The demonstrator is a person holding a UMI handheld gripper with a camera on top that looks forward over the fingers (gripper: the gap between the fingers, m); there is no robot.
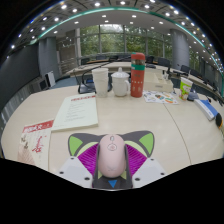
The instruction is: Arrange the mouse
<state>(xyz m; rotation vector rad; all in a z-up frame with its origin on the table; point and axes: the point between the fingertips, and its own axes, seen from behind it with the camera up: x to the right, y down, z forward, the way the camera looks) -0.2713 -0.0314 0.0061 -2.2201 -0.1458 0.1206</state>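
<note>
Between the claw (112, 172) pads (86, 160) sits the mouse (112, 155), pinched from both sides, apparently so it can be carried. Beyond lie a notebook (77, 110), mug (121, 84) and bottle (138, 74) on the surface (150, 125).

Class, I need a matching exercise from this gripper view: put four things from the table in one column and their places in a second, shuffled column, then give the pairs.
Things:
1. mouse
2. open notebook
3. white mug
4. orange bottle

Places:
A. beside the mug, far across the table
B. between the gripper fingers
C. left of the bottle
D. beyond the fingers, lying flat

Pairs: 1-B, 2-D, 3-C, 4-A
</note>
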